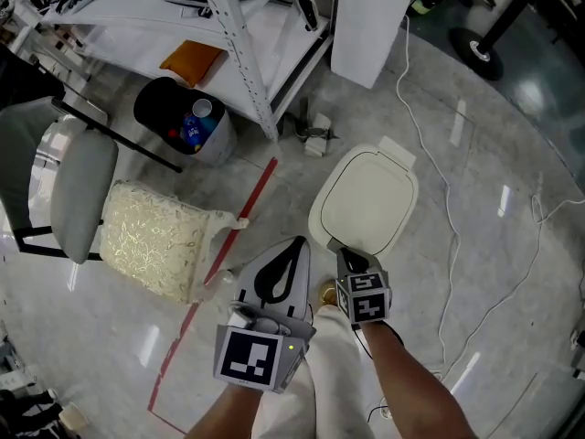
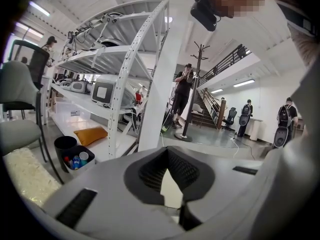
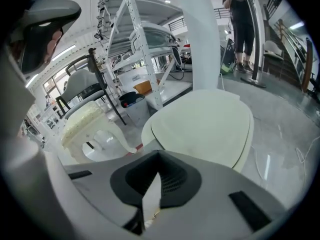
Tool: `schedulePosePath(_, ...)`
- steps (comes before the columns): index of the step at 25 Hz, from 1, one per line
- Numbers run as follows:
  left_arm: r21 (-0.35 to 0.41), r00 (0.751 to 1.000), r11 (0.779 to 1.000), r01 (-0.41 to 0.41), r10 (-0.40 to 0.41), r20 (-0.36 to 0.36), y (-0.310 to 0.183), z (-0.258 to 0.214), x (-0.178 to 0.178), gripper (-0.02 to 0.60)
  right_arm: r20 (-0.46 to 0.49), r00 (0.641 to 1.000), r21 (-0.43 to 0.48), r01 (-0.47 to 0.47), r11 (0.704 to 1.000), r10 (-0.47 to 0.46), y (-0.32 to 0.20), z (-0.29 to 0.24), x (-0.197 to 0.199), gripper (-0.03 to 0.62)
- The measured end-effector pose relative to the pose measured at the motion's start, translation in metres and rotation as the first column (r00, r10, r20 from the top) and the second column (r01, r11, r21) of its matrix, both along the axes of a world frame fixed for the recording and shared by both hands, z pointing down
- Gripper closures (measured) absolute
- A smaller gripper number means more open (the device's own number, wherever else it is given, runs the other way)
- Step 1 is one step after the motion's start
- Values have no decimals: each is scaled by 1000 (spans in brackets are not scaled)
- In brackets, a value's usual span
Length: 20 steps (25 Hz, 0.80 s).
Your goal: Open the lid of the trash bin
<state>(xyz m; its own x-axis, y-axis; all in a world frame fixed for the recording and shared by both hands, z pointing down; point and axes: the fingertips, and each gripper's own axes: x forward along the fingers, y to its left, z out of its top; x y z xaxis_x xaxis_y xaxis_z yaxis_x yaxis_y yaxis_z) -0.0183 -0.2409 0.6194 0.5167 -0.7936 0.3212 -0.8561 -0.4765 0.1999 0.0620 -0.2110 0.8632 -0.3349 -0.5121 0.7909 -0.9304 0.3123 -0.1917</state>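
The trash bin (image 1: 364, 201) is a white oval bin on the floor with its lid down flat and the hinge on the far side. In the right gripper view its lid (image 3: 205, 124) fills the middle, just beyond the jaws. My right gripper (image 1: 344, 252) hangs over the bin's near rim, jaws together with nothing between them, and shows the same in its own view (image 3: 159, 154). My left gripper (image 1: 298, 245) is beside the bin's left, level with the near rim, also shut and empty. Its own view (image 2: 167, 150) looks out over the shelf rack; the bin is not seen there.
A black bin with bottles (image 1: 183, 122) stands by the white shelf rack (image 1: 242, 53). A cushioned stool (image 1: 155, 236) and a grey chair (image 1: 78, 190) are at the left. Red tape (image 1: 247, 210) marks the floor. A white cable (image 1: 437, 167) trails right of the bin. People stand far off (image 2: 182, 91).
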Motion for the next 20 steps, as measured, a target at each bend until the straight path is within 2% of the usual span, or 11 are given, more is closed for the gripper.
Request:
schedulePosePath(4, -7, 1000, 1000, 4, -4, 0, -1, -1, -1, 591, -69, 997, 17, 34, 999, -33, 3, 1, -1, 566)
schedulePosePath(8, -19, 1000, 1000, 5, -5, 4, 1, 1, -3, 591, -86, 996, 39, 23, 999, -19, 4, 2, -1, 565)
schedulePosePath(11, 8, 1000, 1000, 18, -18, 2, 0, 2, -7, 591, -83, 997, 45, 10, 999, -6, 6, 3, -2, 564)
schedulePosePath(13, -1, 1000, 1000, 16, -16, 4, 2, 3, -7, 591, -83, 997, 54, 9, 998, -5, 7, 3, -3, 563)
schedulePosePath(17, 41, 1000, 999, 24, -24, -5, 0, -3, -9, 591, -114, 993, 86, 48, 995, -38, 4, 2, -5, 563)
schedulePosePath(20, 37, 1000, 999, 31, -31, -4, 0, -2, -12, 591, -140, 988, 93, 76, 993, -62, 5, 1, -7, 563)
